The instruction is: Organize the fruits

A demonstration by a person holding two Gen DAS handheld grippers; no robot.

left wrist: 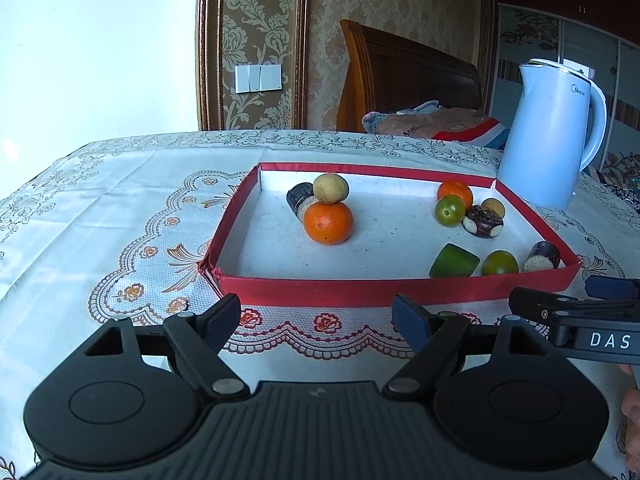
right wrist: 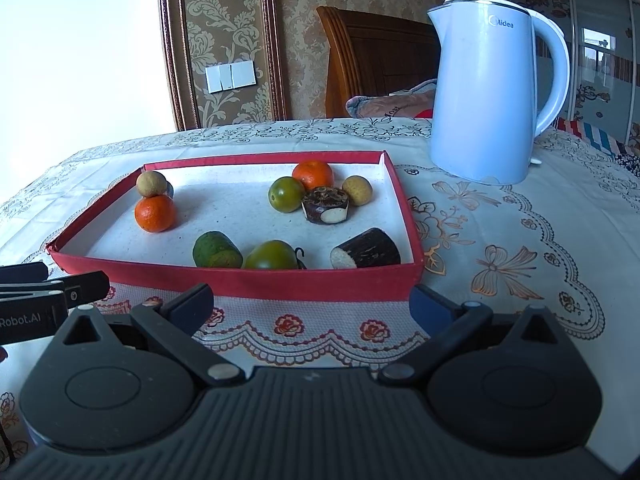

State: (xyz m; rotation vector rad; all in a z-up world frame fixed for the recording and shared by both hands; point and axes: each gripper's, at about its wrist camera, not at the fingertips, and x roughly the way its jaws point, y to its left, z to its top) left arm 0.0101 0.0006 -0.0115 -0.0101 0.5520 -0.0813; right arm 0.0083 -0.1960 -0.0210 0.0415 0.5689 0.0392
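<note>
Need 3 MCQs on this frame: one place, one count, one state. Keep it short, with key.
1. Where is the kettle relative to the red tray?
A. Inside it
B. On the cloth beyond its far right corner
C. In front of it, by the grippers

2. How many oranges are in the tray?
A. One
B. Two
C. Four

3. What state are the left gripper and right gripper in?
A. Both open, holding nothing
B. Both shut on fruit
C. Left shut on an orange, right open

Key: 1 B, the kettle stands outside the tray past its far right corner. 2 B, one orange sits at the left, the other orange at the back right. 3 A, each pair of fingers is spread apart with only cloth between.
</note>
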